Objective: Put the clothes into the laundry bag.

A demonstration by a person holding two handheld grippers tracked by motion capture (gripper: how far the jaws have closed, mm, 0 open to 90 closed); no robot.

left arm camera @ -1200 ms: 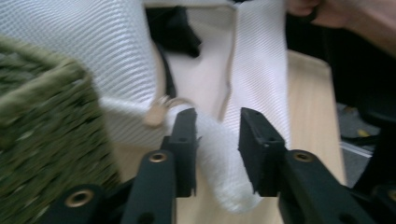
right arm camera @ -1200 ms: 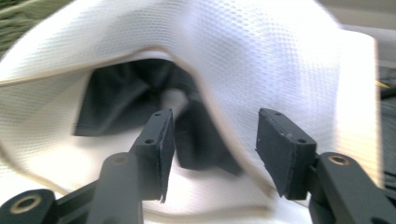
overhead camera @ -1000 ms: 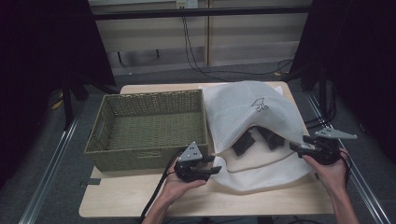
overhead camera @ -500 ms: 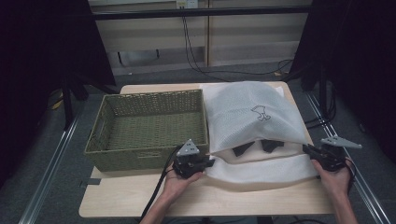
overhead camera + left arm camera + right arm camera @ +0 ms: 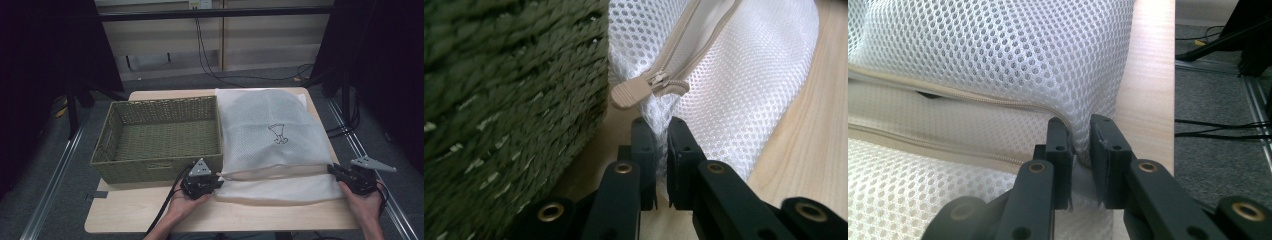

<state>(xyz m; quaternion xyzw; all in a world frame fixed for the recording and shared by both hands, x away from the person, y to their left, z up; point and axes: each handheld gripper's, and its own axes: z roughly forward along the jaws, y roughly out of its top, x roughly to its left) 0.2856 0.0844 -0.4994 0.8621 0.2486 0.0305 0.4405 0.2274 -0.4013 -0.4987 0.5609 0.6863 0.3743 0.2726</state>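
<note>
Both grippers are now pinching the mesh bag [image 5: 272, 132]: left gripper [image 5: 661, 145] nipping its corner just below the zipper pull [image 5: 636, 91], right gripper [image 5: 1079, 147] clamping the opposite corner. Jaws just closed; bag pulled flat beside the basket [image 5: 160, 137], ready for lifting.

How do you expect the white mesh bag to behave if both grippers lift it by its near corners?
The mesh bag will probably sag between the left gripper and right gripper: its thin netting bunches where pinched. It looks light and lies flat. The open weave should resist slipping.
</note>
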